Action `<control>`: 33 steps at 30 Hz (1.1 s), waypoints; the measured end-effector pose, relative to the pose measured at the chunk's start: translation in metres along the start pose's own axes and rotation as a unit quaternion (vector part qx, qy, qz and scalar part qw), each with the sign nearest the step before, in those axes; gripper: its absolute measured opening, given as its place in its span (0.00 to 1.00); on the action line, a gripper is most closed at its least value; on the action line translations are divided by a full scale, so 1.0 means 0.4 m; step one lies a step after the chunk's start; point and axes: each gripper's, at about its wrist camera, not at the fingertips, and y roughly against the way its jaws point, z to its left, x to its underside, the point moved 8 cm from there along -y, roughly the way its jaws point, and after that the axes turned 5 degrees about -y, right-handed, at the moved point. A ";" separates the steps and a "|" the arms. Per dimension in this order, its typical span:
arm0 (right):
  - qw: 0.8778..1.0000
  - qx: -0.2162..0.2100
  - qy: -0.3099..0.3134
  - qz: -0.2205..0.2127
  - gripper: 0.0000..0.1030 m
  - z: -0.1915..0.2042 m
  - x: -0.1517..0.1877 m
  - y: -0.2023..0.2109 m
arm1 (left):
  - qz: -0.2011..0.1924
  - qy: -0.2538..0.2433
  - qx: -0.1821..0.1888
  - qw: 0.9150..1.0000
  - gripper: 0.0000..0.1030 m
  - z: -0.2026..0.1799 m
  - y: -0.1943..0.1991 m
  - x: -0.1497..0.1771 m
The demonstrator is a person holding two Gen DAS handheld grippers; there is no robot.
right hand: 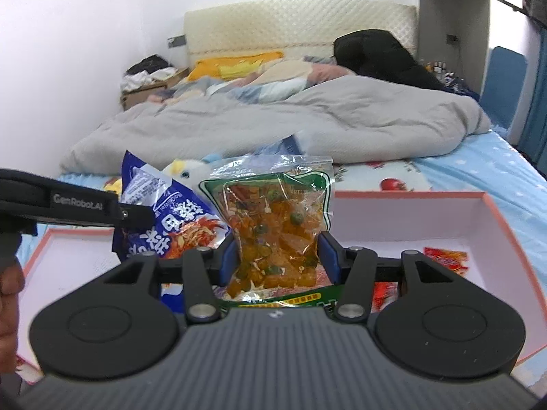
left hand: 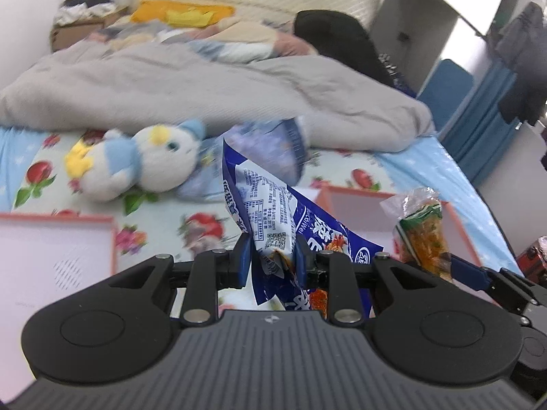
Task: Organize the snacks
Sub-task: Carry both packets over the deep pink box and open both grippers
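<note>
Snacks number at least three: a blue bag (left hand: 270, 218), a clear bag (right hand: 277, 229) of orange bits with green peas, and a red packet (right hand: 448, 259) lying in a box. Boxes number two, both pink-rimmed with white insides: a left box (left hand: 54, 239) at the left edge of the left wrist view and a right box (right hand: 410, 218) filling the lower right of the right wrist view. The blue bag is crinkled, with a white label panel, a QR code and red shrimp art; it stands upright at centre of the left wrist view. The clear bag has a green printed border and a sealed top, and sits at centre of the right wrist view, above the right box. The left gripper (left hand: 271, 256) is narrowed onto the blue bag, its blue pads (left hand: 243, 259) pressing the lower part from both sides. The right gripper (right hand: 278, 256) is partly closed, clamping the clear bag at its middle. One white and blue plush (left hand: 136, 164) lies on the floral bed (left hand: 342, 177) at centre left, just in front of a grey duvet (left hand: 205, 92).
</note>
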 end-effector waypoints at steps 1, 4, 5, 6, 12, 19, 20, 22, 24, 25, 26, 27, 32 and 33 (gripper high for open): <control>1.000 0.002 -0.002 -0.003 0.51 -0.016 -0.009 0.006 | -0.003 -0.004 0.004 1.000 0.29 -0.022 0.002 -0.013; 1.000 0.009 -0.008 -0.011 0.51 -0.063 -0.036 0.021 | -0.012 -0.011 0.013 1.000 0.29 -0.076 0.008 -0.043; 1.000 0.011 -0.010 -0.013 0.51 -0.075 -0.043 0.023 | -0.014 -0.013 0.016 1.000 0.29 -0.094 0.010 -0.052; 1.000 0.014 -0.012 -0.015 0.51 -0.092 -0.052 0.026 | -0.016 -0.014 0.020 1.000 0.29 -0.113 0.009 -0.060; 0.999 0.029 -0.018 -0.021 0.51 -0.182 -0.086 0.029 | -0.018 -0.024 0.036 0.999 0.29 -0.216 -0.004 -0.087; 0.999 0.047 -0.025 -0.011 0.51 -0.270 -0.079 0.005 | 0.004 -0.046 0.052 0.998 0.29 -0.328 -0.073 -0.076; 0.998 0.050 -0.027 -0.007 0.51 -0.282 -0.073 0.000 | 0.009 -0.050 0.055 0.997 0.29 -0.340 -0.087 -0.070; 0.998 0.057 -0.033 0.002 0.51 -0.309 -0.058 -0.011 | 0.021 -0.057 0.058 0.996 0.29 -0.368 -0.118 -0.057; 0.997 0.066 -0.036 0.012 0.52 -0.338 -0.040 -0.023 | 0.033 -0.063 0.060 0.996 0.29 -0.387 -0.151 -0.039; 0.997 0.072 -0.036 0.018 0.52 -0.349 -0.029 -0.028 | 0.040 -0.066 0.061 0.995 0.29 -0.396 -0.170 -0.030; 0.996 0.077 -0.039 0.022 0.52 -0.363 -0.020 -0.033 | 0.048 -0.070 0.062 0.995 0.29 -0.406 -0.187 -0.020; 0.995 0.082 -0.044 0.028 0.52 -0.378 -0.008 -0.041 | 0.054 -0.074 0.062 0.994 0.29 -0.416 -0.204 -0.010; 0.992 0.098 -0.055 0.051 0.52 -0.428 0.039 -0.074 | 0.093 -0.098 0.063 0.989 0.29 -0.465 -0.286 0.032; 0.992 0.099 -0.059 0.056 0.52 -0.437 0.050 -0.082 | 0.096 -0.103 0.062 0.988 0.29 -0.468 -0.298 0.035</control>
